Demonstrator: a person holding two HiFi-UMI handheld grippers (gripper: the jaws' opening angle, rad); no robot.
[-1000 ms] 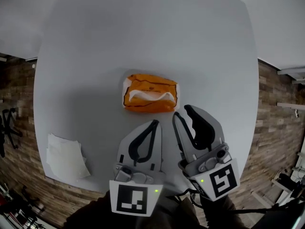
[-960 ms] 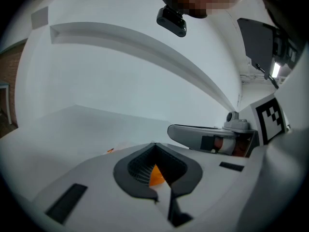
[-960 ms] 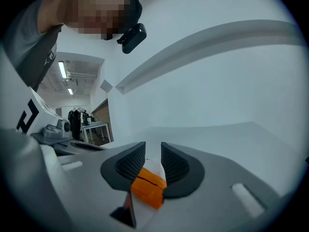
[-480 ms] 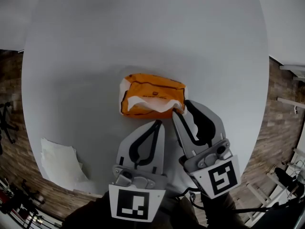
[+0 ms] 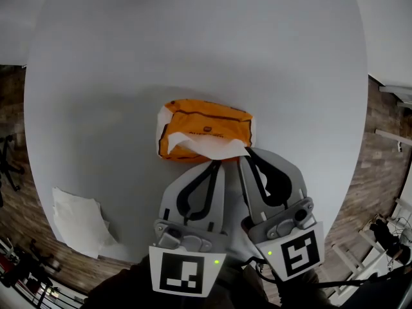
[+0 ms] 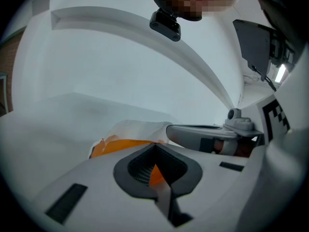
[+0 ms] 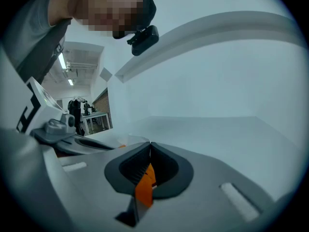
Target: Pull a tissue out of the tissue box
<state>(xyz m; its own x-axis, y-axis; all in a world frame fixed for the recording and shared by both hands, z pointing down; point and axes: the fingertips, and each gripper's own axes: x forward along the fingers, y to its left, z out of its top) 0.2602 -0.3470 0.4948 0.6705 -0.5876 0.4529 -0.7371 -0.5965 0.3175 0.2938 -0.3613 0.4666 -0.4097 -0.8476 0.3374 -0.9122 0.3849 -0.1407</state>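
An orange tissue pack [image 5: 206,126] lies in the middle of the round white table [image 5: 193,50]. A white tissue [image 5: 212,148] sticks out of its near side. My right gripper [image 5: 244,153] is shut on the right end of the tissue, with the jaws meeting at the pack's near right corner. The left gripper [image 5: 217,165] is shut on nothing, its tips just short of the pack's near edge, below the tissue. The left gripper view shows the pack [image 6: 113,146] and the tissue [image 6: 140,128] beyond the closed left gripper [image 6: 155,146]. Orange shows through the closed right gripper [image 7: 150,145].
A loose, crumpled white tissue [image 5: 77,221] lies by the table's near left edge. Brick-patterned floor [image 5: 13,108] surrounds the table. A dark chair base [image 5: 6,166] stands at the far left.
Both grippers have moved forward and down to the pack's near edge. The right jaws, open in both earlier frames, are now shut at the tissue's right end.
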